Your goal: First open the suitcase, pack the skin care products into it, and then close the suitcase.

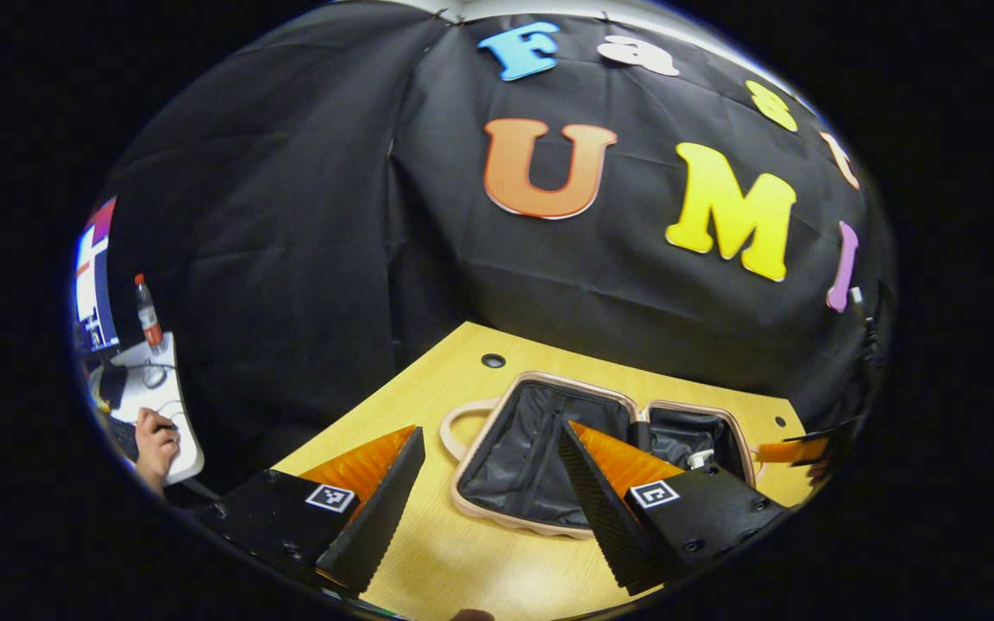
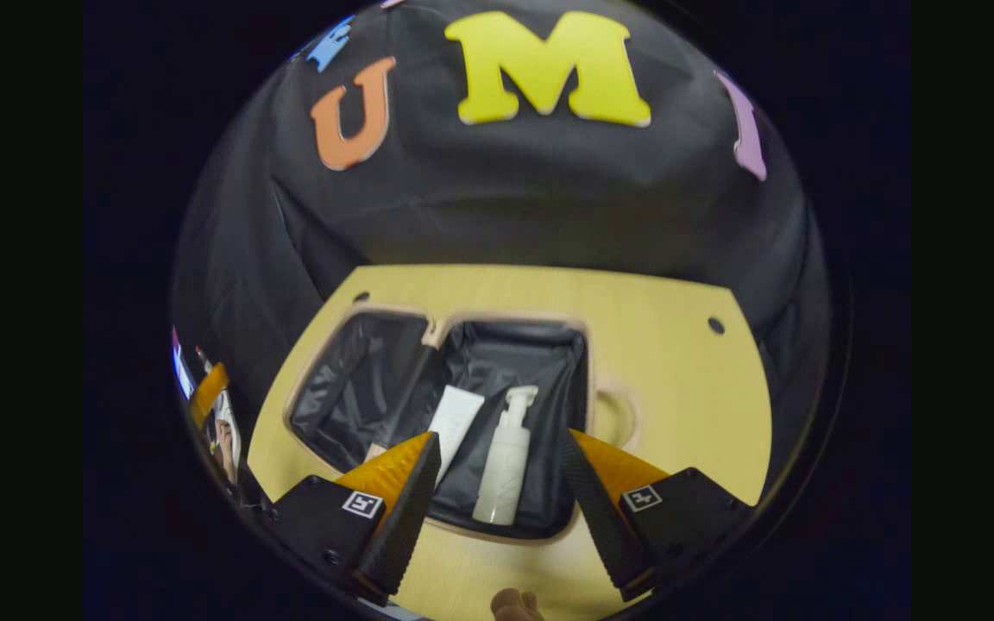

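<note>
The pink-rimmed suitcase (image 1: 514, 448) lies open flat on the wooden table (image 1: 462, 552), both black-lined halves facing up. In the right gripper view, one half of the suitcase (image 2: 350, 388) is bare. The other half holds a white tube (image 2: 454, 418) and a white pump bottle (image 2: 506, 466) lying side by side. The pump bottle's top (image 1: 701, 457) peeks out in the left gripper view. My left gripper (image 1: 490, 429) hovers open over the table by the bare half. My right gripper (image 2: 500, 434) hovers open just above the bottle, holding nothing.
The suitcase handle (image 2: 613, 418) sticks out toward bare table (image 2: 678, 388). Small holes (image 2: 715, 325) mark the tabletop near the back edge. Left of the booth is a desk (image 1: 160, 405) with a monitor, a drink bottle (image 1: 148, 315) and a person's hand (image 1: 154, 444).
</note>
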`<state>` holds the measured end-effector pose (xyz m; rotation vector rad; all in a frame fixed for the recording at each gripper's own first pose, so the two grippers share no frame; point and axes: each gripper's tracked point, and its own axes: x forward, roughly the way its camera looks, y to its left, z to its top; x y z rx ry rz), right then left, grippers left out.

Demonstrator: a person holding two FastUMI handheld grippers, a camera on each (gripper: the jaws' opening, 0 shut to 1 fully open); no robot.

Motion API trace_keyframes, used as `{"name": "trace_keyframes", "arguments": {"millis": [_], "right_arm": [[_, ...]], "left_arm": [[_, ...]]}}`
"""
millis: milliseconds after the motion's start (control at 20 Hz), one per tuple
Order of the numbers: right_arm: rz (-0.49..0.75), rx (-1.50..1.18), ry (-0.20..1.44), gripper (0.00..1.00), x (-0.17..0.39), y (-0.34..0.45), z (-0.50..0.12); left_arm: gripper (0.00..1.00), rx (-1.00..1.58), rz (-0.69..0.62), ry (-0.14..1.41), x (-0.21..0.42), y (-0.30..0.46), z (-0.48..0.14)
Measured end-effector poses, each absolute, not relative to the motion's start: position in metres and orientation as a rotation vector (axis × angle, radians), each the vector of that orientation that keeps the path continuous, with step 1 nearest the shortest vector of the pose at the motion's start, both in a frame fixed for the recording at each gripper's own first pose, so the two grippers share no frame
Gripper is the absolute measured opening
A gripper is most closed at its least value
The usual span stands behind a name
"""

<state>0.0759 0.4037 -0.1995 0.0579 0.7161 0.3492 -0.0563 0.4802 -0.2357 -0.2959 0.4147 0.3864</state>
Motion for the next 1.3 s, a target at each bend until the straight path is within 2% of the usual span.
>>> {"name": "trace_keyframes", "arguments": {"millis": [100, 150, 200, 250, 300, 350, 500, 550, 600, 750, 800, 850, 900, 950, 1050, 1100, 1300], "right_arm": [[0.34, 0.035, 0.579, 0.82, 0.074, 0.379, -0.147], [0.324, 0.024, 0.517, 0.77, 0.069, 0.364, -0.124], [0.314, 0.016, 0.465, 0.82, 0.064, 0.349, -0.102], [0.299, 0.006, 0.424, 0.77, 0.057, 0.335, -0.087], [0.285, -0.002, 0.395, 0.81, 0.05, 0.321, -0.074], [0.275, -0.008, 0.382, 0.77, 0.039, 0.308, -0.066], [0.247, -0.019, 0.354, 0.82, 0.016, 0.276, -0.052], [0.233, -0.027, 0.341, 0.77, 0.012, 0.266, -0.048], [0.224, -0.03, 0.328, 0.82, 0.007, 0.257, -0.045], [0.19, -0.018, 0.303, 0.77, -0.003, 0.238, -0.035], [0.177, -0.023, 0.301, 0.81, -0.006, 0.232, -0.037], [0.159, -0.023, 0.302, 0.81, -0.011, 0.222, -0.04], [0.15, -0.019, 0.314, 0.81, -0.015, 0.217, -0.044], [0.137, -0.011, 0.329, 0.8, -0.019, 0.21, -0.048], [0.107, 0.01, 0.351, 0.8, -0.023, 0.198, -0.055], [0.092, 0.02, 0.356, 0.8, -0.025, 0.192, -0.057], [0.007, 0.054, 0.326, 0.8, -0.031, 0.162, -0.049]], "left_arm": [[0.97, -0.38, 0.419, 0.442, -0.049, 0.507, -0.261], [0.97, -0.417, 0.43, 0.458, -0.047, 0.52, -0.272], [0.97, -0.458, 0.441, 0.468, -0.044, 0.532, -0.282], [0.97, -0.508, 0.445, 0.481, -0.035, 0.54, -0.294], [0.97, -0.553, 0.443, 0.488, -0.028, 0.546, -0.304], [0.97, -0.614, 0.435, 0.494, -0.019, 0.55, -0.315], [0.98, -0.86, 0.365, 0.518, 0.011, 0.539, -0.343], [0.97, -0.927, 0.358, 0.531, 0.018, 0.541, -0.353], [0.97, -0.983, 0.356, 0.536, 0.023, 0.543, -0.361], [0.95, -1.112, 0.331, 0.565, 0.034, 0.537, -0.382], [0.94, -1.141, 0.322, 0.575, 0.037, 0.534, -0.387], [1.0, -1.155, 0.336, 0.588, 0.042, 0.533, -0.396], [0.72, -1.151, 0.37, 0.595, 0.043, 0.535, -0.404], [0.7, -1.143, 0.378, 0.597, 0.046, 0.536, -0.409], [0.32, -1.138, 0.381, 0.592, 0.052, 0.537, -0.41], [0.24, -1.151, 0.372, 0.586, 0.054, 0.534, -0.407], [0.14, -1.102, 0.382, 0.606, 0.055, 0.533, -0.401]]}}
